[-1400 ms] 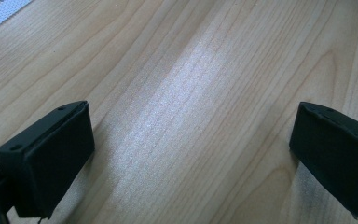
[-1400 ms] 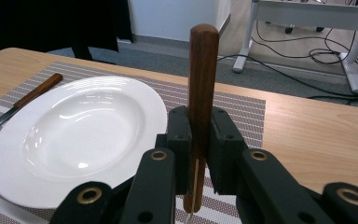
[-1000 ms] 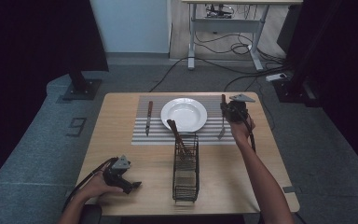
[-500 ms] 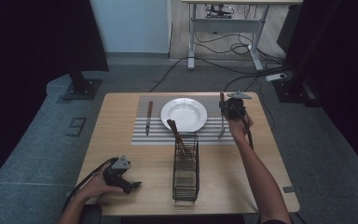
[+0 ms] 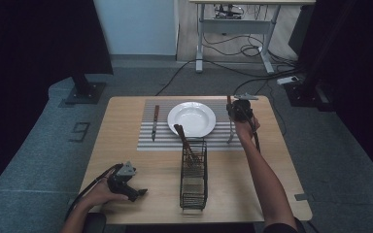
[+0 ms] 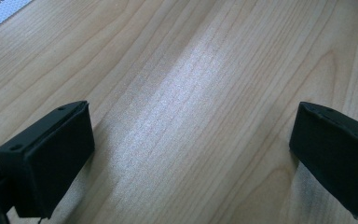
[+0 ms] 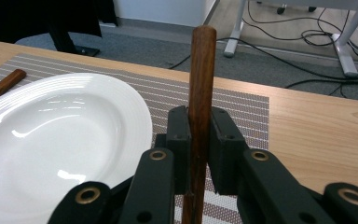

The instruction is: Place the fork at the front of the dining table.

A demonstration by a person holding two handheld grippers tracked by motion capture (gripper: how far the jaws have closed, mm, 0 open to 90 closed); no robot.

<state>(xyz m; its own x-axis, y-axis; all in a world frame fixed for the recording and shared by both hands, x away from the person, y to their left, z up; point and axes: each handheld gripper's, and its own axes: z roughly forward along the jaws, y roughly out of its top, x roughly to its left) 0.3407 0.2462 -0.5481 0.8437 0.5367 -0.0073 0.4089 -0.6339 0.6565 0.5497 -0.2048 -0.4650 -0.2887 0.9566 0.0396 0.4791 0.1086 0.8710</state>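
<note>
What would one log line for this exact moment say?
right gripper: shut on wooden handle, right of plate | left gripper: open, low over table | wire basket: holds utensils

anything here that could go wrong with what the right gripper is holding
The right gripper pinches a round brown wooden handle between its jaws, and the handle stands nearly upright; a round shaft could twist or slip in that narrow pinch. The white ceramic plate sits just beside it on the striped grey placemat, so a careless lowering might knock its rim. The left gripper rests open on the wooden table, too far off to help.
</note>
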